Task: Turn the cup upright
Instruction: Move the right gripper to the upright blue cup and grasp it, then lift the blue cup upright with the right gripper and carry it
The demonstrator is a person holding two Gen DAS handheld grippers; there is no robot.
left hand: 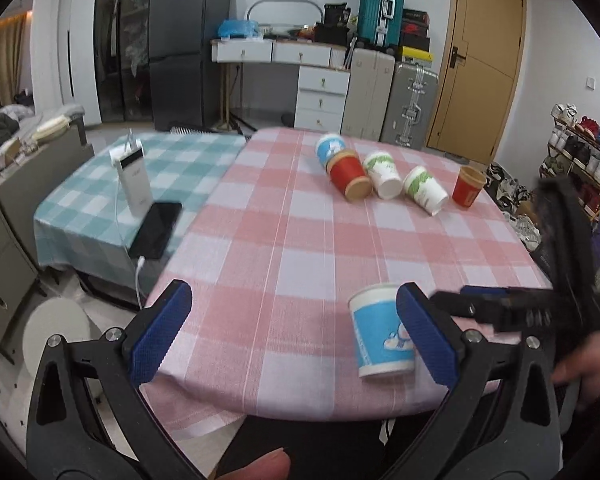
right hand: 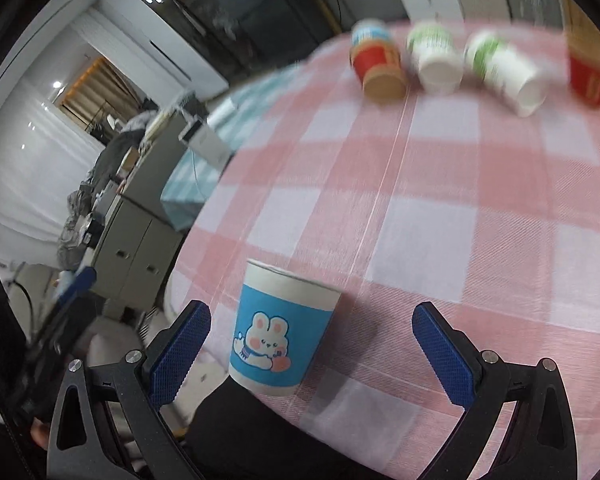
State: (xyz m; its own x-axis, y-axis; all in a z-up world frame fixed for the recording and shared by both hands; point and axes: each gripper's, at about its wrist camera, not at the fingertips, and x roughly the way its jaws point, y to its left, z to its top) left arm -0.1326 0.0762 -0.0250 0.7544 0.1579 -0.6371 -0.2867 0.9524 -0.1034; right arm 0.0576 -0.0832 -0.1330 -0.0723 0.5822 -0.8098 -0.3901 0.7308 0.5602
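Note:
A blue-and-white paper cup with a rabbit print [right hand: 282, 330] stands upright near the front edge of the pink checked table [right hand: 440, 200]. It also shows in the left wrist view [left hand: 380, 332], behind my left gripper's right finger. My right gripper [right hand: 314, 350] is open, its blue pads on either side of the cup and not touching it. My left gripper [left hand: 296, 332] is open and empty above the table's front edge. The right gripper shows in the left wrist view [left hand: 512, 308], to the right of the cup.
Several cups lie on their sides at the table's far side: a blue one [left hand: 330, 150], a red one [left hand: 350, 176], two green-and-white ones [left hand: 382, 174] [left hand: 426, 190]. Another red cup [left hand: 468, 186] stands at the far right. A teal checked table [left hand: 112, 200] with a phone [left hand: 156, 230] stands left.

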